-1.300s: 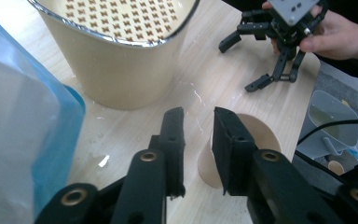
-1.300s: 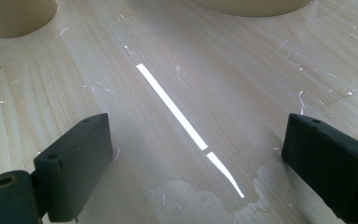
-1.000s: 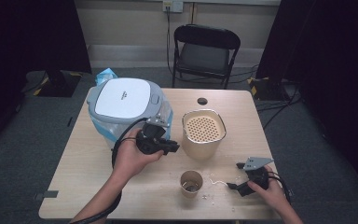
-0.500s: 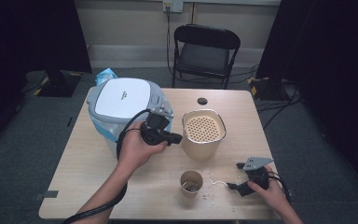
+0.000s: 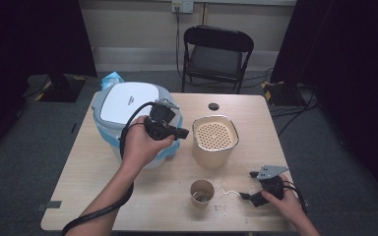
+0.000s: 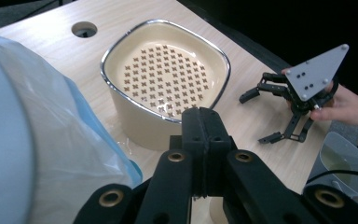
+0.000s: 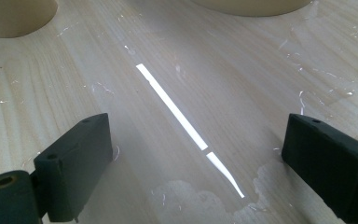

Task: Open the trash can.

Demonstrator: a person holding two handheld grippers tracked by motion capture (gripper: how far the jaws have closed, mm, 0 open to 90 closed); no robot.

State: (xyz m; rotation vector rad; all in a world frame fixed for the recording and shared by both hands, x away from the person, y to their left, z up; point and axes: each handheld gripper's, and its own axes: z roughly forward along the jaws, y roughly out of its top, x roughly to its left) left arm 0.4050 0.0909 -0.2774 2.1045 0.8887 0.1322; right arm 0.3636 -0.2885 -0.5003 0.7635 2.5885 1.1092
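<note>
My left gripper (image 5: 183, 132) is held up in a hand at the front right corner of a white lidded appliance (image 5: 128, 102) wrapped in clear blue plastic (image 6: 51, 140). Its jaws are shut with nothing between them (image 6: 204, 119) and point toward a beige perforated basket (image 5: 215, 137) (image 6: 165, 74). My right gripper (image 5: 251, 189) rests low at the table's front right, jaws wide open over bare wet wood (image 7: 198, 135). Its grey plate (image 6: 317, 70) and hand show beyond the basket.
A paper cup (image 5: 202, 192) stands near the front edge, left of the right gripper, with small wet scraps around it. A round cable hole (image 5: 213, 106) sits at the table's (image 5: 103, 196) far side. A black folding chair (image 5: 216, 54) stands behind the table.
The left hand has lifted its gripper up and slightly away, alongside the appliance's corner. The right gripper has stayed where it was.
</note>
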